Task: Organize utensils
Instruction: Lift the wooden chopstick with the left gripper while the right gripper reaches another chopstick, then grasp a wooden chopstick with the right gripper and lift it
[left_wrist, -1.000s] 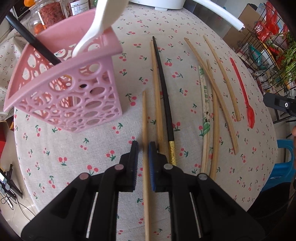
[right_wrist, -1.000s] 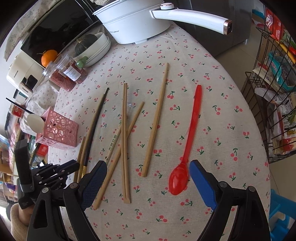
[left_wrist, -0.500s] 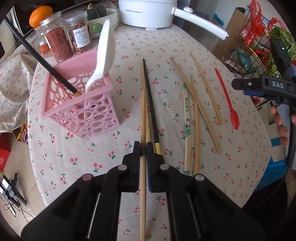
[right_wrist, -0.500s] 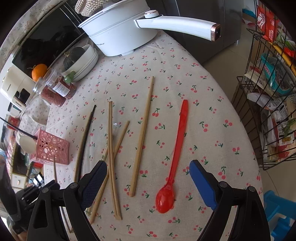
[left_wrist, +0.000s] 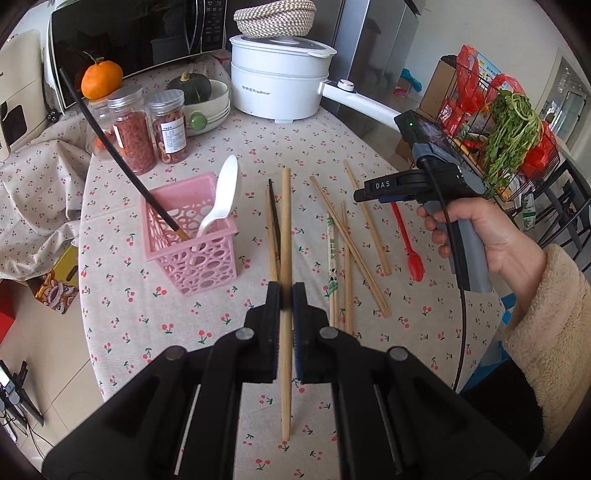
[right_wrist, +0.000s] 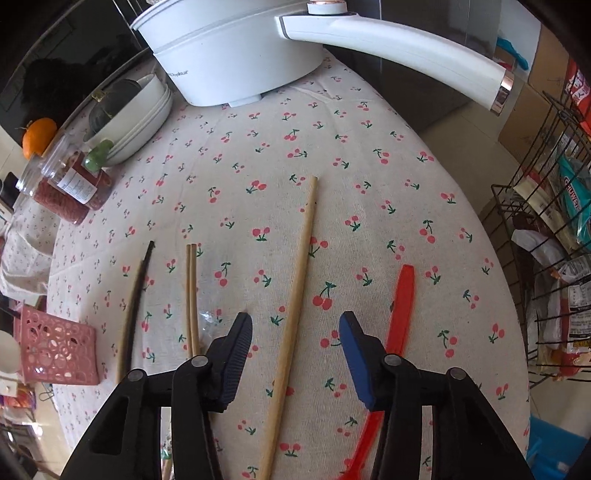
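L gripper (left_wrist: 285, 295) jaws, clenched on a wooden chopstick (left_wrist: 285, 236), have lifted it off the counter w/ pink basket (left_wrist: 192, 236) now ahead-left, so drop-in looks next; R gripper (right_wrist: 295, 343) jaws gape, straddling another chopstick (right_wrist: 295, 295).

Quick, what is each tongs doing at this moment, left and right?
Left tongs: shut on a wooden chopstick, lifted off the table.
Right tongs: open, holding nothing, above another wooden chopstick on the tablecloth.

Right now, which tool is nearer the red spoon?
Right. The right tool hangs open just above the table with the red spoon beside its blue finger; the left tool holds a chopstick near the pink basket.
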